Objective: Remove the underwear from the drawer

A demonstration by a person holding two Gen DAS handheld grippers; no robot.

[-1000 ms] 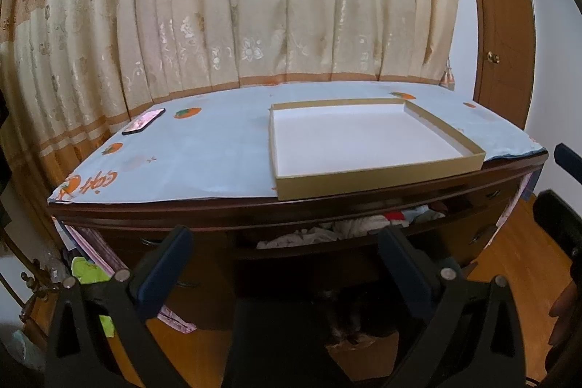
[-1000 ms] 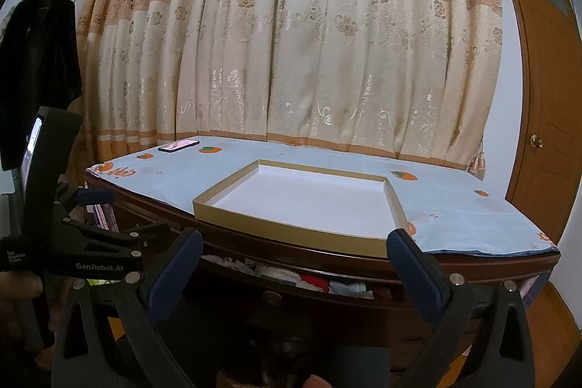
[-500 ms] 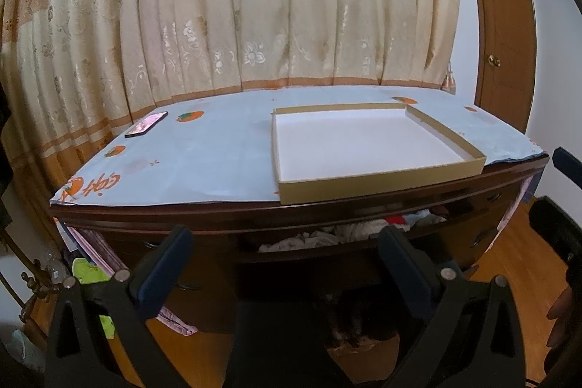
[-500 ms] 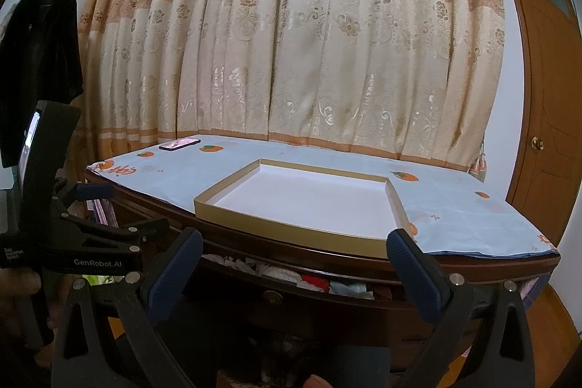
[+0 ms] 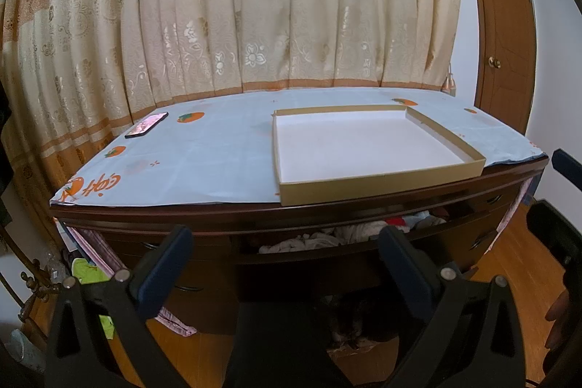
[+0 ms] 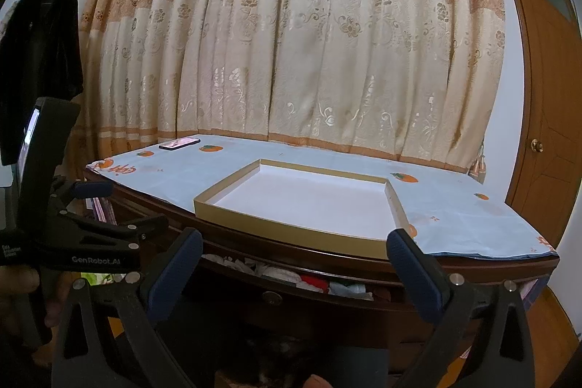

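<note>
A dark wooden dresser has its top drawer (image 5: 327,259) pulled partly out. White and red underwear (image 5: 349,233) lies bunched in the gap and also shows from the right wrist as a crumpled pile (image 6: 291,273) above the round drawer knob (image 6: 272,298). My left gripper (image 5: 283,257) hangs open in front of the drawer, short of it, with nothing between its blue pads. My right gripper (image 6: 294,260) is open too, at about the same distance and empty. How far back the drawer's contents reach is hidden under the dresser top.
A shallow gold-sided box (image 5: 378,186) with a white inside sits on the light blue cloth (image 5: 203,162) covering the dresser top. A phone (image 5: 146,125) lies at the back left. Patterned curtains hang behind, a wooden door (image 6: 545,119) stands at right, and a dark coat (image 6: 40,53) hangs at left.
Almost nothing. The left wrist view has drifted slightly, so the dresser sits a little lower in frame. Both grippers remain open and empty.
</note>
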